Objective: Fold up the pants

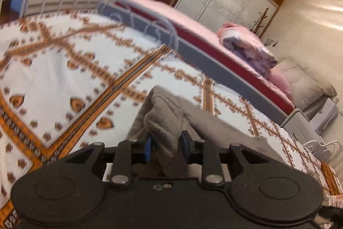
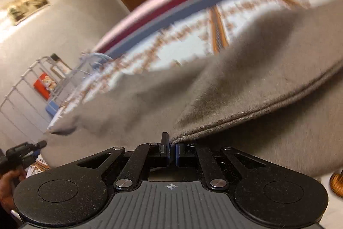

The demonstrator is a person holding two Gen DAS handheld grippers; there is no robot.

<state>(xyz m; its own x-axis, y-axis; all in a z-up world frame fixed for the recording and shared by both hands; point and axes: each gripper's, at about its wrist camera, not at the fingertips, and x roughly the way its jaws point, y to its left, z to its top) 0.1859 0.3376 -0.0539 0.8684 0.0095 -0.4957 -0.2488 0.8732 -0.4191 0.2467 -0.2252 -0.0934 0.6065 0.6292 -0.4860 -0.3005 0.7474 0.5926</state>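
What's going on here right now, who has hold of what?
A person is folding grey pants on a bed with a patterned bedspread, using a handheld gripper in each hand. The left gripper is shut on a bunched wad of the fabric. The right gripper is shut on a stitched hem edge, and the cloth rises off the bed in front of it. Both pictures are motion-blurred. A second bed with pink bedding stands alongside.
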